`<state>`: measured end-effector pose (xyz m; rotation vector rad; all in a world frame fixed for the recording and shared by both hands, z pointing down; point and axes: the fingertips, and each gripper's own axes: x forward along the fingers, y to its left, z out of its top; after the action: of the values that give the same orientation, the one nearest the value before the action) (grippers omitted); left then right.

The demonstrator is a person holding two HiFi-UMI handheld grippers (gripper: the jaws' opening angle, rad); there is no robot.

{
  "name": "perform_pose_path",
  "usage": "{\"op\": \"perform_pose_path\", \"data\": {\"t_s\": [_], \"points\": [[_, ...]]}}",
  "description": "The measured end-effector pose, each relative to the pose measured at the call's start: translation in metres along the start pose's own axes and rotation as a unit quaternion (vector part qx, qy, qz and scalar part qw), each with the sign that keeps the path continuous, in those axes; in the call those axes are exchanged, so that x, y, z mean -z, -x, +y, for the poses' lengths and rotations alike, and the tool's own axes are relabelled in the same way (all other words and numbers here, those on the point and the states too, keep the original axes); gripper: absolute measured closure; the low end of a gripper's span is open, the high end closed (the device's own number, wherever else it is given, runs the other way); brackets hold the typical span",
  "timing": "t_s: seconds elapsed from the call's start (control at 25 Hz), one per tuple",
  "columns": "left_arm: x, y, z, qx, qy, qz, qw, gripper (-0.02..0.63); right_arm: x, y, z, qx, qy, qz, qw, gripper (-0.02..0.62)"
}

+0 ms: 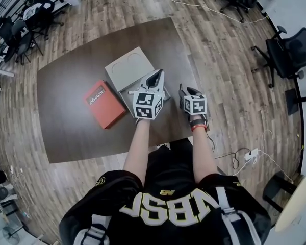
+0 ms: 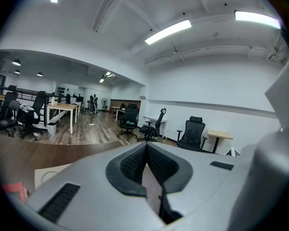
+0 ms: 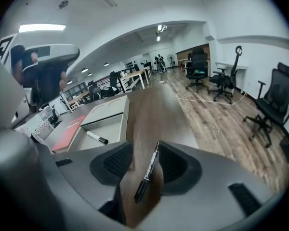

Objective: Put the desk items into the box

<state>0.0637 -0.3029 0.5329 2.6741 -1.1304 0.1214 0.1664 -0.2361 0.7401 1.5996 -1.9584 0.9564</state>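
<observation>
The marker sits right between the jaws of the right tool. The jaws are spread wide and aren't pressing on it. It runs lengthwise along the gap, dark cap toward the camera, close against the right-hand pad. Honestly can't tell if it's leaning on that pad or just lying on the bench underneath.

The box is open, off to the left of that tool, with a second marker already lying on its bottom. Its lid is folded back flat on the far side.

A red book lies on the bench just beside the box, on the box's left.

The left tool has its jaws together at the tips with nothing in them. In the head view it's up over the box.

Wood floor all around, with office chairs further out.
</observation>
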Motion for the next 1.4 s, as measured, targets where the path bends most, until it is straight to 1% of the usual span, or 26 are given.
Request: {"op": "perform_pose_path", "data": {"t_s": [0.2,0.4,0.64,0.8,0.96,1.08,1.2,1.4], "points": [[0.013,-0.003,0.01,-0.004,0.011,0.013,0.9998,0.591,0.026,-0.019,-0.002,0.002,-0.013,0.022,1.0,0.418],[0.022,-0.005,0.02,-0.012,0.016,0.024,0.9995,0.592,0.033,-0.026,-0.006,0.023,-0.006,0.042,0.999,0.429],[0.027,-0.009,0.027,-0.017,0.019,0.03,0.9992,0.591,0.053,-0.045,-0.013,0.017,-0.002,0.064,0.998,0.44],[0.029,-0.01,0.03,-0.022,0.019,0.031,0.9991,0.592,0.047,-0.04,-0.012,0.027,0.008,0.071,0.997,0.456],[0.029,-0.01,0.033,-0.026,0.02,0.033,0.9989,0.591,0.046,-0.04,-0.019,0.046,0.012,0.076,0.996,0.51],[0.028,-0.008,0.035,-0.029,0.02,0.031,0.9989,0.592,0.046,-0.04,-0.02,0.051,0.014,0.084,0.995,0.541],[0.026,-0.007,0.035,-0.031,0.02,0.03,0.9989,0.592,0.046,-0.037,-0.021,0.052,0.018,0.088,0.995,0.545],[0.022,-0.006,0.038,-0.036,0.019,0.024,0.9989,0.591,0.037,-0.036,-0.02,0.046,0.026,0.073,0.996,0.546]]}}
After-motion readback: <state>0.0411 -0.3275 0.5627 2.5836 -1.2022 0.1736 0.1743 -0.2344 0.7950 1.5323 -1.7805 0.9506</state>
